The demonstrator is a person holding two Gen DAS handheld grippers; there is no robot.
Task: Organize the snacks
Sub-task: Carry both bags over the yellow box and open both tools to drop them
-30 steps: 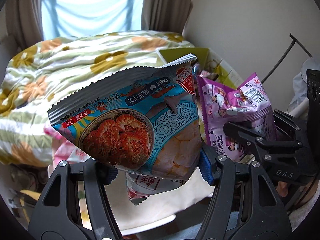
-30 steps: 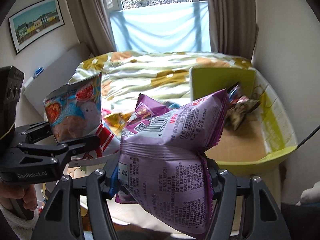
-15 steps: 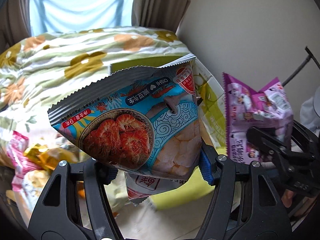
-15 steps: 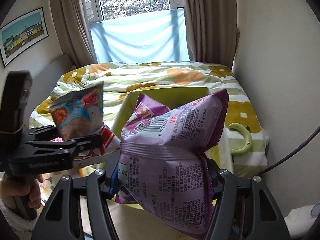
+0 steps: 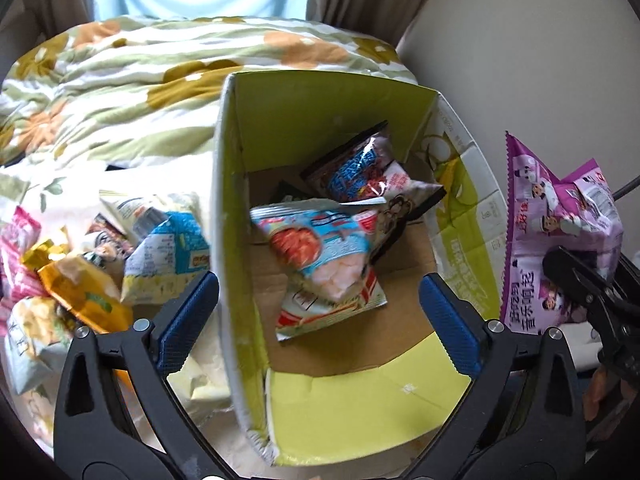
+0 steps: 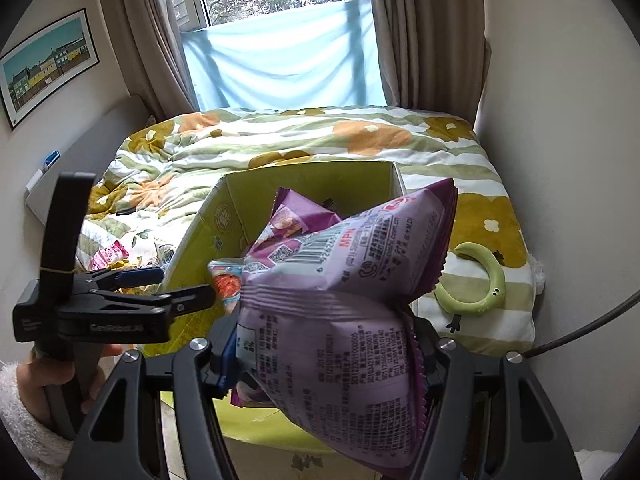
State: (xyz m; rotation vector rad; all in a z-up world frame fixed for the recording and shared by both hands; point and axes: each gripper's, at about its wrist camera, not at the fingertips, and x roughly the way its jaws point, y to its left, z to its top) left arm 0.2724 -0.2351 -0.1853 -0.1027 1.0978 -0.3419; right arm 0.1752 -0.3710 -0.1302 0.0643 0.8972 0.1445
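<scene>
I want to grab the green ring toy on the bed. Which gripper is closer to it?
Right. The right gripper, shut on the purple bag, sits just left of the green ring. The left gripper, its jaws opening, is farther left, over the box.

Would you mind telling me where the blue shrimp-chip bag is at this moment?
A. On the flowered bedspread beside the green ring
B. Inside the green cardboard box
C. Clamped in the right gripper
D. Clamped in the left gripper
B: the shrimp-chip bag lies among other packets inside the cardboard box, while the left gripper is opening with nothing between its fingers.
</scene>
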